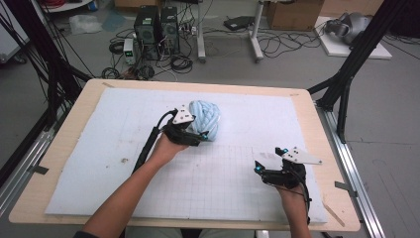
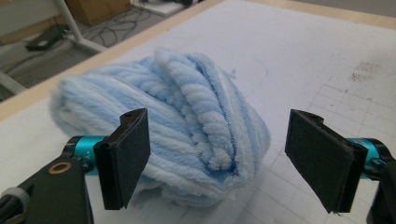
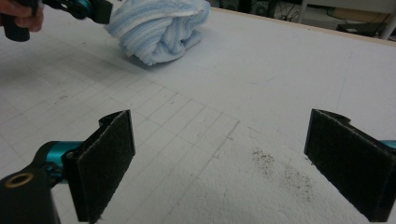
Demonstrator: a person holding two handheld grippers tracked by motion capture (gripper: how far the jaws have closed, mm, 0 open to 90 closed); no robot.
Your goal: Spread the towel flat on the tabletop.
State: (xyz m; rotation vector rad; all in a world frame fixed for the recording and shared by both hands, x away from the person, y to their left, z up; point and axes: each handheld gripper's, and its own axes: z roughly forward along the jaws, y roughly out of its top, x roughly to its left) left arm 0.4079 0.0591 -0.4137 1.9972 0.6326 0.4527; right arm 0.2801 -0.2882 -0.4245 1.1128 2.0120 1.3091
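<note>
Towel [image 2: 187, 135] bundled on table [image 1: 307, 106]; left hand-held gripper [image 2: 217, 154] spread wide around it, ungrasped; right hand-held gripper [image 3: 219, 163] parked apart, released.

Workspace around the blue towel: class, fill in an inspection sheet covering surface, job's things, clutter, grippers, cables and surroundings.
Surface: white gridded mat on a wooden table; dark smudges near the right gripper.
Job's things: bundled blue towel lying on the mat.
Clutter: nothing seen.
Grippers: left gripper open, jaws either side of the towel, not pressing; right gripper open over bare mat.
Cables: black cable trails from the left gripper.
Surroundings: computer towers, floor wires, cardboard box.
</note>
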